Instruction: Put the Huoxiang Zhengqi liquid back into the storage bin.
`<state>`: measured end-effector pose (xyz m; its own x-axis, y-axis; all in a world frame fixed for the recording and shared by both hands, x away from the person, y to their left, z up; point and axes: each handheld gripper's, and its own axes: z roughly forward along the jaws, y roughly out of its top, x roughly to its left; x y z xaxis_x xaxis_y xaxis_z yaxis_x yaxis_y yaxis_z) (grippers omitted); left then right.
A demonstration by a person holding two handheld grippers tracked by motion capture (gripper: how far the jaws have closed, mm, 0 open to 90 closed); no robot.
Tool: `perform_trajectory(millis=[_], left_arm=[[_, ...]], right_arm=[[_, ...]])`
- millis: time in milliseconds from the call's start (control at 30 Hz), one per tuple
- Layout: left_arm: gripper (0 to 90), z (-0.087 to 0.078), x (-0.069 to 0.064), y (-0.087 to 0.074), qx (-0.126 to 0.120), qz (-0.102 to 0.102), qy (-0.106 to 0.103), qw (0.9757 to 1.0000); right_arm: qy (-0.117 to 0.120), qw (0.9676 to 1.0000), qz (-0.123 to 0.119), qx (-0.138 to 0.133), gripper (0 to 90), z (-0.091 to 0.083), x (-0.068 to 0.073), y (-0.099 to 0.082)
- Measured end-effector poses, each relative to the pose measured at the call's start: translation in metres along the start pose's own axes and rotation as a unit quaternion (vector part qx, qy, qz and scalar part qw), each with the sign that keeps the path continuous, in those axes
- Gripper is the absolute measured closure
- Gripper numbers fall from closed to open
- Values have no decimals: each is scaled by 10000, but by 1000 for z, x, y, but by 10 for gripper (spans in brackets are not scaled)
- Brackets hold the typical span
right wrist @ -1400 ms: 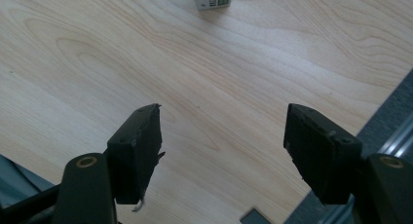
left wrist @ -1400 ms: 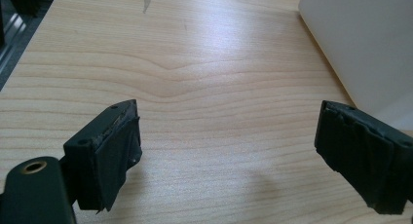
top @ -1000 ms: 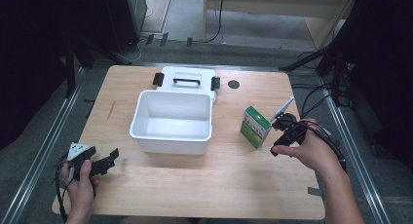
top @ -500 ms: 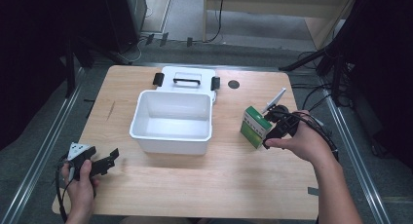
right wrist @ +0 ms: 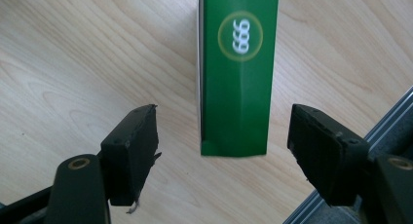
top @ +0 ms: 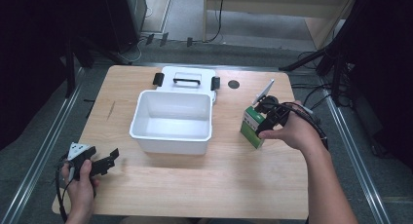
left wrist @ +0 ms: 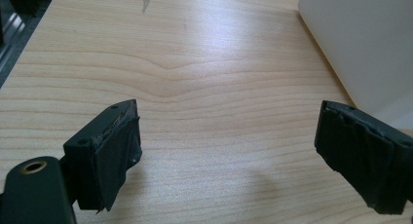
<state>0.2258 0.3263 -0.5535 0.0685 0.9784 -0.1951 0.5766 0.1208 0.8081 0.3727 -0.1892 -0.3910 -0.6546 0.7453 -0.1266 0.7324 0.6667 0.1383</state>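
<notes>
While our right gripper point(right wrist: 224, 156) hangs with jaws wide, the green box point(right wrist: 236, 73) stands between them, untouched, right of the white bin point(top: 171, 119). Our left gripper point(left wrist: 234, 160) rests wide apart at the table's point(top: 234, 185) near left.

The right claw point(right wrist: 224, 156) stands wide open over the wooden counter point(right wrist: 73, 63), a black jaw on either side of a green box point(right wrist: 236, 87). The box bears a round gold-ringed mark with white figures. Neither jaw touches it. A metal rail point(right wrist: 389, 117) crosses the lower right corner.
</notes>
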Motion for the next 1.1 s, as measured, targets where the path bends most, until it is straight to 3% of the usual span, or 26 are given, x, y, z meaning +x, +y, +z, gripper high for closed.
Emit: perform_trajectory(millis=[367, 567, 700, 833, 933, 1100], left_arm=[[105, 0, 0, 0, 5, -1, -1, 10000], [104, 0, 0, 0, 5, -1, -2, 10000], [104, 0, 0, 0, 13, 1, -7, 10000], [105, 0, 0, 0, 13, -11, -14, 10000], [105, 0, 0, 0, 15, -9, -12, 10000], [104, 0, 1, 0, 16, -19, -19, 10000]], right_arm=[[139, 9999, -1, -29, 315, 5, -5, 16], [183, 9998, 97, -9, 403, 13, -6, 26], [223, 9994, 230, -120, 443, 16, -8, 32], [329, 9990, 157, -252, 480, 18, -7, 37], [345, 9991, 161, -209, 514, 20, -7, 39], [419, 9988, 256, 50, 474, 24, -8, 37]])
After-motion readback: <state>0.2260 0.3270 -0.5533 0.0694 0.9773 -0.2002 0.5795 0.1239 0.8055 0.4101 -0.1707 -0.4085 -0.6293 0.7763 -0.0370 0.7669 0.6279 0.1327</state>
